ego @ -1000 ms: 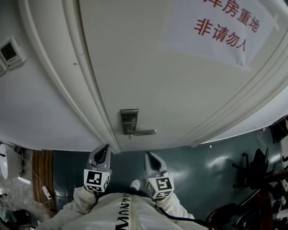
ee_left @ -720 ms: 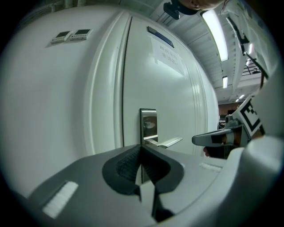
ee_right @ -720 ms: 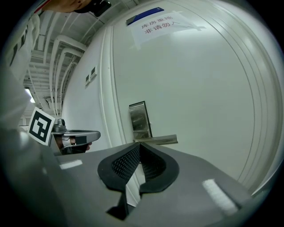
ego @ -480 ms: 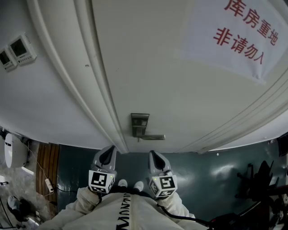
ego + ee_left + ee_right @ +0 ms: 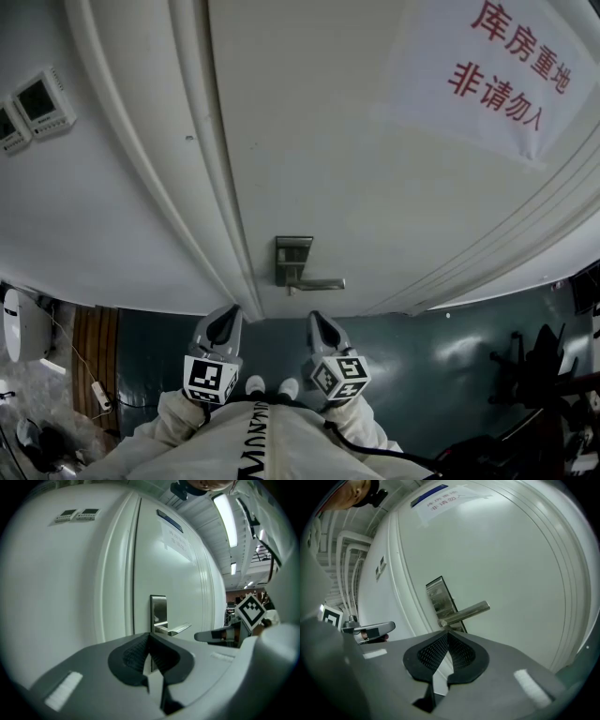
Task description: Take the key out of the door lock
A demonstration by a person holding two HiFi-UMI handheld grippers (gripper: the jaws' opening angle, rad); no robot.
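Note:
A steel lock plate (image 5: 293, 260) with a lever handle (image 5: 319, 283) sits near the left edge of the white door (image 5: 375, 169). I see no key in any view; my own jaws hide the plate below the handle (image 5: 179, 629) in both gripper views. My left gripper (image 5: 226, 321) and right gripper (image 5: 318, 326) hang side by side just short of the door, below the lock, and touch nothing. The left gripper (image 5: 149, 637) has its pads closed together, shut and empty. The right gripper (image 5: 447, 633) is also shut and empty, in front of the lock plate (image 5: 440, 599).
A paper notice (image 5: 497, 70) with red characters is stuck on the upper door. Two wall control panels (image 5: 37, 98) hang left of the door frame (image 5: 202, 187). Dark floor (image 5: 441, 347) lies below, with dark equipment (image 5: 548, 361) at the right and a white object (image 5: 17, 325) at the left.
The right gripper has rolled, so its marker cube now sits tilted, and it has sunk slightly. The lock has shifted right in the head view. The left gripper has stayed where it was.

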